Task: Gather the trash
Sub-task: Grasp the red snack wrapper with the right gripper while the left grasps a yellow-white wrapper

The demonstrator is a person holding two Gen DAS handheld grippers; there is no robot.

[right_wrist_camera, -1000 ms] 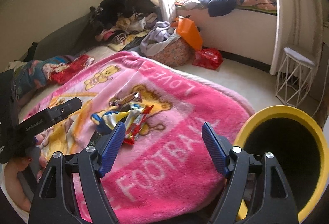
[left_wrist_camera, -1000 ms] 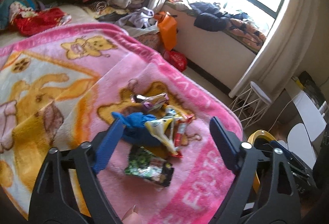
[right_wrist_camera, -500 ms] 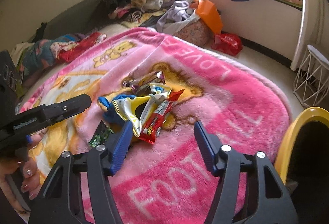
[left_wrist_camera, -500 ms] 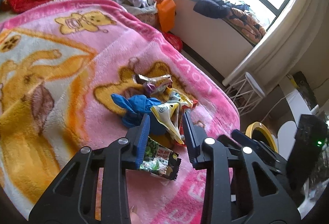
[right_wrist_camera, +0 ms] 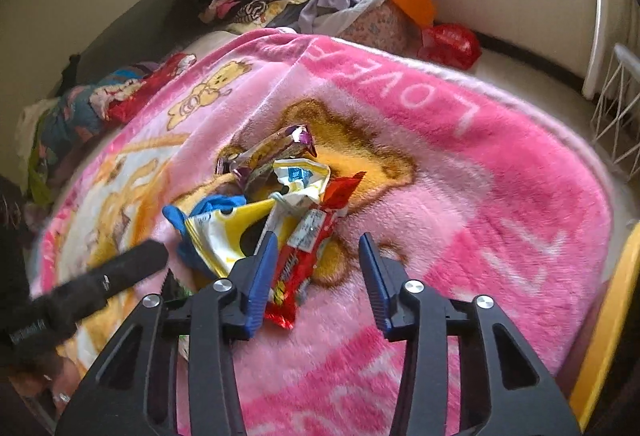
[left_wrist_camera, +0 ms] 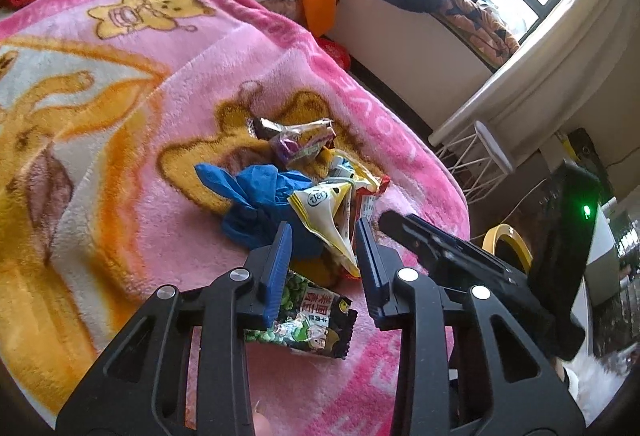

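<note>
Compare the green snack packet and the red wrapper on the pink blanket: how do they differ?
The green snack packet lies flat and apart, nearest the camera in the left wrist view; the red wrapper is long and narrow and overlaps the pile. The green snack packet carries cartoon pictures and large characters; the red wrapper shows a white label. Both are shiny packets lying on the pink blanket.

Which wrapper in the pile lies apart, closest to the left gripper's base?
The green snack packet, lying flat under the left gripper, apart from the pile; the yellow and red wrappers lie farther up.
</note>
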